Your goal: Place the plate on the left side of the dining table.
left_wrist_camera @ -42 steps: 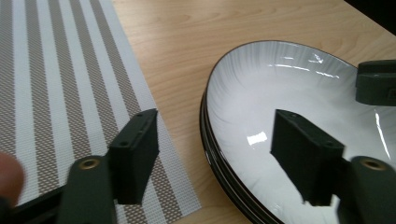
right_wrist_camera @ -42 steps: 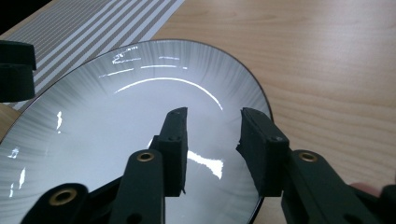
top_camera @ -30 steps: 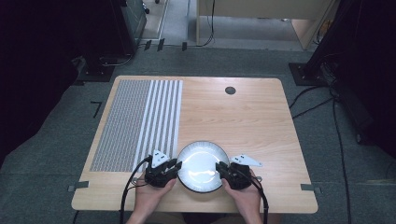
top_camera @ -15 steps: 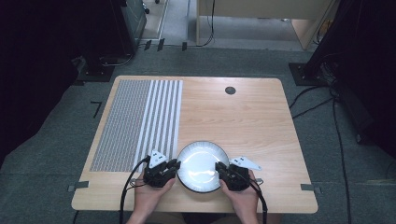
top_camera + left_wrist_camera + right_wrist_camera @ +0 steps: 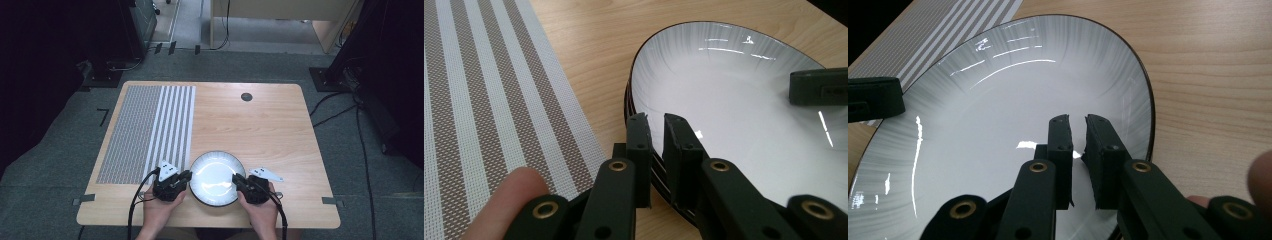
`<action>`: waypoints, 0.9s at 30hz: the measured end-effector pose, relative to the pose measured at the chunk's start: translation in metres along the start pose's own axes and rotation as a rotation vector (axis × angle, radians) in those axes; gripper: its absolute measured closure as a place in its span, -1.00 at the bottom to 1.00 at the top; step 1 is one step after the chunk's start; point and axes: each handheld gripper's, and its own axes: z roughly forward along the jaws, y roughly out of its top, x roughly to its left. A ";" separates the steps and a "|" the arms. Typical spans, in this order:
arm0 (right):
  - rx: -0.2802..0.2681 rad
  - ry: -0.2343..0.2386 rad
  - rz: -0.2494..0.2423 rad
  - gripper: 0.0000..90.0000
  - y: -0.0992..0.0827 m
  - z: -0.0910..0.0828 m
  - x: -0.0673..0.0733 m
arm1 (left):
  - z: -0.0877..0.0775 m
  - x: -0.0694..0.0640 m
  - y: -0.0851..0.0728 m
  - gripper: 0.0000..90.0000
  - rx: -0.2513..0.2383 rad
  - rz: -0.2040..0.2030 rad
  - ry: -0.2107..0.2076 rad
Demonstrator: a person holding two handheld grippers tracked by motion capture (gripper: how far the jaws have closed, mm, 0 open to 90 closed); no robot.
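In the high view, a white plate [image 5: 216,178] sits on the wooden table [image 5: 260,125] near the front edge, just right of a striped mat [image 5: 150,130]. The left gripper [image 5: 186,176] is at the plate's left rim and the right gripper [image 5: 238,180] is at its right rim, each held in one of the person's hands. A small dark round hole [image 5: 246,96] is far back on the table. In the left gripper view, the left gripper [image 5: 655,120] has just been closing, and its two black jaws now pinch the plate's [image 5: 734,100] dark rim between them, one jaw outside and one inside. The striped mat [image 5: 484,100] lies close beside the plate, and a fingertip [image 5: 509,195] shows at the bottom. The other gripper's tip [image 5: 819,87] pokes in over the far side of the plate. In the right gripper view, the right gripper [image 5: 1075,122] has its jaws close together over the plate [image 5: 998,110] near its rim, with the rim seeming to run between them. The table [image 5: 1208,75] shows to the right.
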 end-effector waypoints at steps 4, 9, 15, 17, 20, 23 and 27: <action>0.019 0.046 0.005 0.87 -0.001 0.002 0.002 | 0.000 0.001 0.000 0.84 0.003 0.000 -0.008; -0.035 0.015 0.000 0.84 -0.005 0.002 0.006 | 0.000 0.001 0.000 0.84 0.005 -0.001 -0.009; -0.103 -0.015 0.056 0.75 0.002 -0.008 -0.006 | 0.000 0.001 0.000 0.84 0.006 0.000 -0.007; -0.101 -0.023 0.048 0.77 0.001 -0.008 -0.005 | -0.001 0.002 0.001 0.84 0.006 -0.002 -0.012; -0.117 -0.048 0.056 0.77 0.000 -0.010 -0.002 | -0.001 0.002 0.001 0.84 0.006 0.000 -0.012; -0.093 -0.023 0.067 0.77 0.000 -0.008 -0.004 | -0.001 0.002 0.000 0.84 0.006 0.000 -0.011; -0.091 -0.025 0.065 0.76 0.001 -0.008 -0.003 | -0.001 0.001 0.000 0.84 0.004 -0.001 -0.010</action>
